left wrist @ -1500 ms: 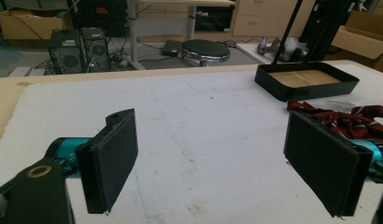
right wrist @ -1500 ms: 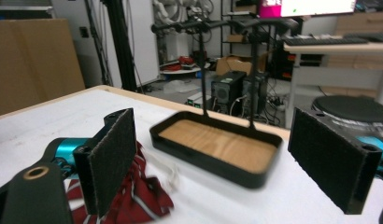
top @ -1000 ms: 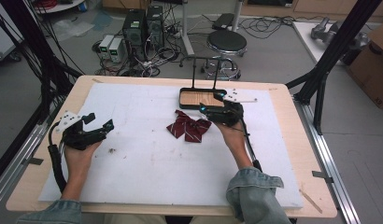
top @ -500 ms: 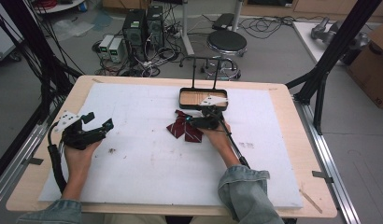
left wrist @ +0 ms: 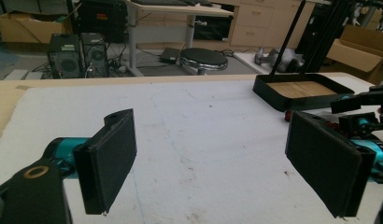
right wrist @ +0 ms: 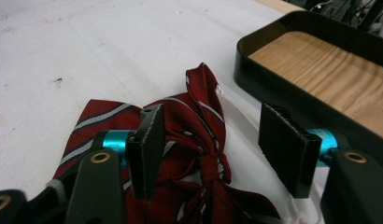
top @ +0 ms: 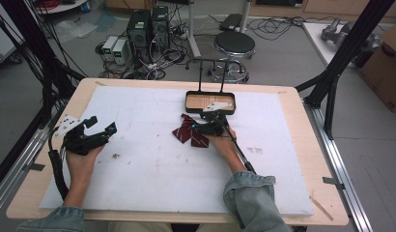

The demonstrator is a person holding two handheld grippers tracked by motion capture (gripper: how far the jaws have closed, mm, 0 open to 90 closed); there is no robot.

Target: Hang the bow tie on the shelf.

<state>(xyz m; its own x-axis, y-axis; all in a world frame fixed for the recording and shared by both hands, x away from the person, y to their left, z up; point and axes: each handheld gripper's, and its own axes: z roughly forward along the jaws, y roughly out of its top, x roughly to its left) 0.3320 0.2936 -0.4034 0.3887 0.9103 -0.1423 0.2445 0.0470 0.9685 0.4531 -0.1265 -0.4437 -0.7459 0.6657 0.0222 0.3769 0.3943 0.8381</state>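
At the left of the white mat (top: 138,169), the left gripper (top: 100,130) rests low over bare surface in the person's left hand (top: 80,162), its jaws spread wide with nothing between them. The left gripper view confirms the gap: two black ribbed pads (left wrist: 110,163) stand far apart over speckled white mat, and it shows what the high view hides, the side wall of the black tray (left wrist: 297,88) seen from table level and a slice of the other tool at the far right edge.

Toward the middle of the mat lies the bow tie (top: 189,135), just in front of the black tray (top: 210,102), which has a wooden floor and an upright black handle frame. From above, the tie reads as a dark red crumpled shape with pale stripes.

The right gripper (top: 210,126) sits directly over the tie's right part, held by the right hand (top: 225,145). The right gripper view gives the detail: the bow tie (right wrist: 194,140) is maroon with white and navy stripes, pinched at a central knot, with a white strap (right wrist: 245,126) looping out beside it. The jaws are released, straddling the knot, the left pad touching the fabric and the right pad apart from it, close to the tray (right wrist: 273,79).
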